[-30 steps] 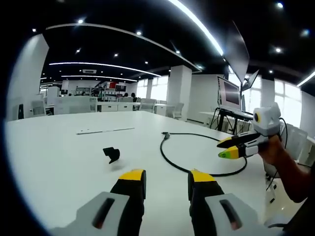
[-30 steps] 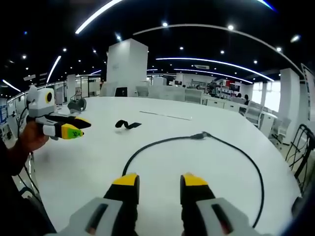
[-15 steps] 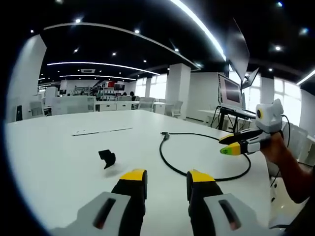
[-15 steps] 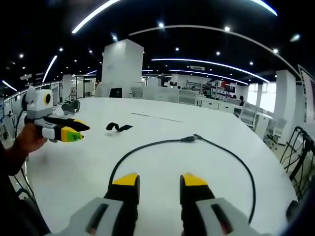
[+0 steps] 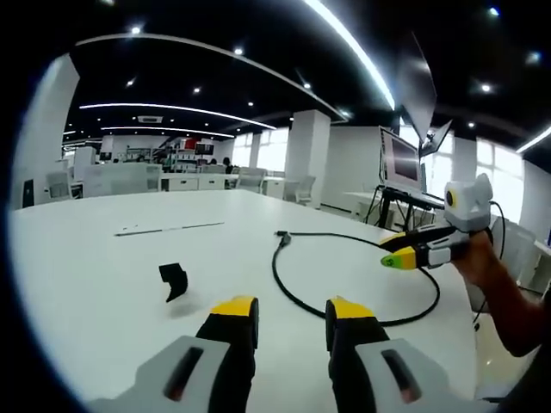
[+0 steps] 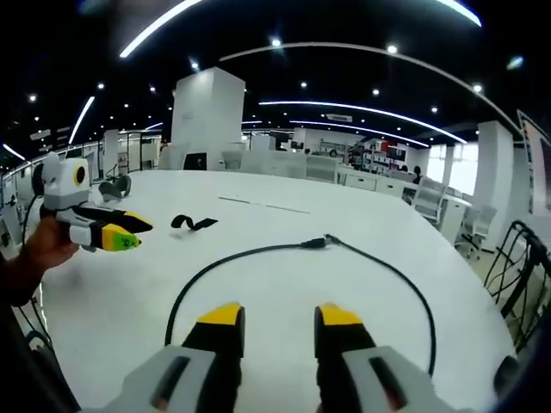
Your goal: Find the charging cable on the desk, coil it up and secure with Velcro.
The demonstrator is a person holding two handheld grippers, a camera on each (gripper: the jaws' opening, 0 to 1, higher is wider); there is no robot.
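**Black cable loose on white desk, both grippers above it, nothing held**

Black charging cable (image 5: 344, 297) lies in an open arc on the white desk (image 5: 86, 258), plug end (image 6: 317, 243) toward the desk's middle, the rest curving back to the near edge. Velcro strap (image 5: 174, 280), also black, sits apart from the cable toward the desk's interior; in the right gripper view it reads as a flat curled strip (image 6: 193, 223).

Left gripper (image 5: 288, 310): jaws parted, empty, above the desk near the person's edge. Right gripper (image 6: 275, 314): jaws parted, empty, facing the cable's arc. Seen from the left gripper view, the right gripper's (image 5: 405, 252) tips look nearly together; hard to judge at that angle.

Step, as I judge it: cable located, coiling not begun. Next move likely calls for pinching one cable end with one gripper while the other gathers loops.
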